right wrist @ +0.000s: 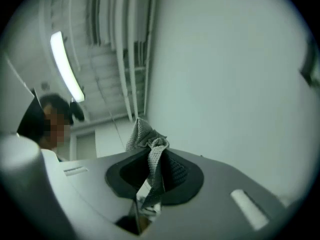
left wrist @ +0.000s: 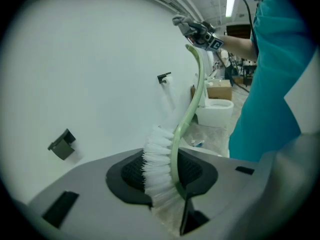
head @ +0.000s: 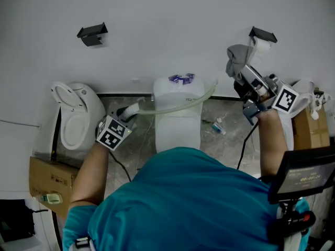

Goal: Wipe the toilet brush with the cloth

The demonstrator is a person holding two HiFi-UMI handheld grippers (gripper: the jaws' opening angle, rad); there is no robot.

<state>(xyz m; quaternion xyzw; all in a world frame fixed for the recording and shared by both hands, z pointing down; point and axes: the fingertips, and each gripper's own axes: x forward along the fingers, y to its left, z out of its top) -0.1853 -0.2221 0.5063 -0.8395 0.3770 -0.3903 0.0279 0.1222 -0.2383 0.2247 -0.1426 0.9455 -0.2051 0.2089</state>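
Your left gripper (head: 129, 112) clamps the toilet brush (left wrist: 159, 166) at its bristle head, handle reaching right; your right gripper (head: 242, 71) pinches the cloth (head: 238, 56), raised clear of the handle; wiping likely remains.

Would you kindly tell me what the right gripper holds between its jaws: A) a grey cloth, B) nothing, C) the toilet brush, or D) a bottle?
A: in its own view, the right gripper pinches a grey cloth in its jaws, while the toilet brush sits in the left gripper.
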